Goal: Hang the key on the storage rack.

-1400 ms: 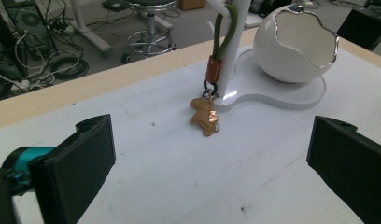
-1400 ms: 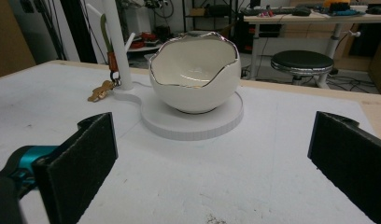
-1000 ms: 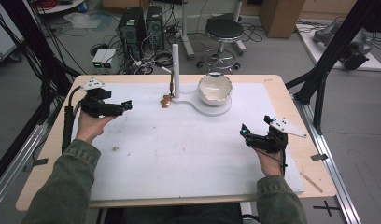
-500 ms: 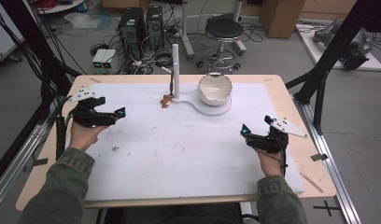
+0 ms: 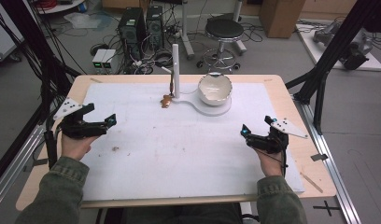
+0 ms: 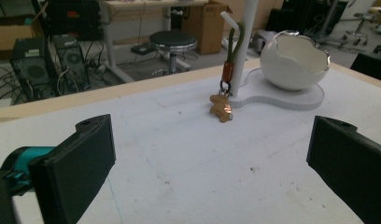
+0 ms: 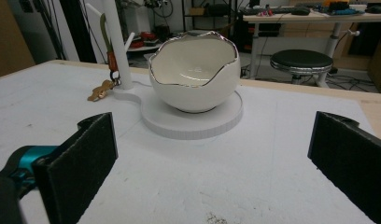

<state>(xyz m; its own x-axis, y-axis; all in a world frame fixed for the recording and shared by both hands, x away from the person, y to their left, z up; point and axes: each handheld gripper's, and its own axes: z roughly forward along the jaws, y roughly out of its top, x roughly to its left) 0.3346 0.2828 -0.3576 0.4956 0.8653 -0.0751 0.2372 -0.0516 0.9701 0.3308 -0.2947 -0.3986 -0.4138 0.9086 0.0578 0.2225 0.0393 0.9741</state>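
A white egg-shaped bowl point(image 5: 215, 88) with a silver rim sits on a flat white stand point(image 5: 212, 110) at the table's far middle. From the stand's upright white post point(image 5: 175, 70) hangs a key ring, and its brown charm point(image 5: 166, 101) rests on the mat. My left gripper point(image 5: 102, 114) is at the mat's left edge, open and empty, facing the charm point(image 6: 221, 108) and the bowl point(image 6: 296, 60). My right gripper point(image 5: 256, 126) is at the mat's right side, open and empty, and points at the bowl point(image 7: 195, 70), with the charm point(image 7: 101, 90) to the bowl's left.
A white mat point(image 5: 179, 149) covers most of the wooden table point(image 5: 291, 98). A small brown speck point(image 5: 115, 149) lies on the mat near my left hand. Black frame posts point(image 5: 319, 88) stand at both sides. A stool point(image 5: 224, 30) and computer towers point(image 5: 135, 23) stand beyond the far edge.
My left gripper has drawn back leftward and toward the person, to the mat's left edge. The right gripper has stayed in place.
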